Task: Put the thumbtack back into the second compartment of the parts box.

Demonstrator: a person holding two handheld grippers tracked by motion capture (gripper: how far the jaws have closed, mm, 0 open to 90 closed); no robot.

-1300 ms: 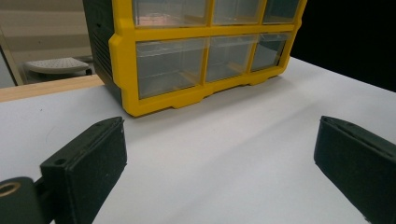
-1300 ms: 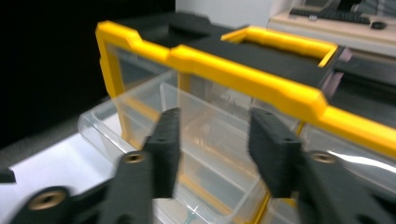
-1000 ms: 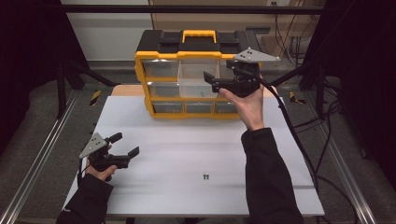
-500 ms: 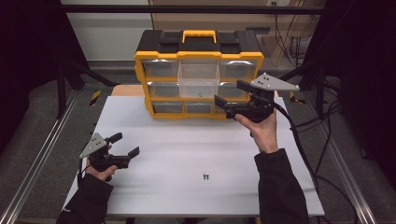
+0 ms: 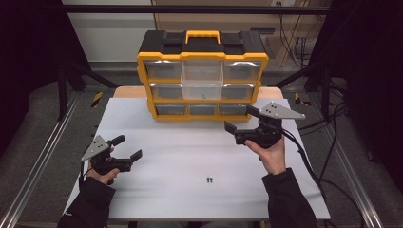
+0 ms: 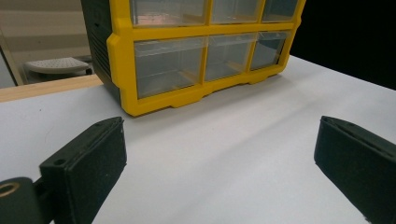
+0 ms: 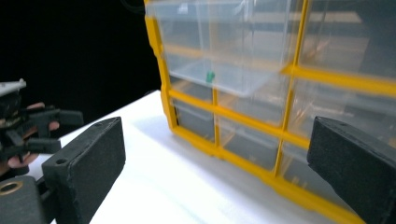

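A yellow and black drawer organizer (image 5: 202,52) stands at the back of the white table (image 5: 190,142). Its top middle clear drawer (image 5: 202,78) is pulled out, with a small green piece (image 5: 203,95) inside; the right gripper view has that piece (image 7: 210,76) too. Two small green pieces (image 5: 209,180) lie on the table near the front. My right gripper (image 5: 240,118) hangs in front of the organizer's lower right corner; its jaws have just been opening and hold nothing. My left gripper (image 5: 128,147) rests open and empty at the left.
The organizer's bottom row (image 6: 187,70) faces the left gripper across bare table. Metal rails (image 5: 43,161) run along both sides of the table, and cables (image 5: 328,180) trail off at the right. The other drawers look shut.
My right gripper has come down and back toward the right, from the organizer's upper drawers to just above the table. The left gripper has stayed put.
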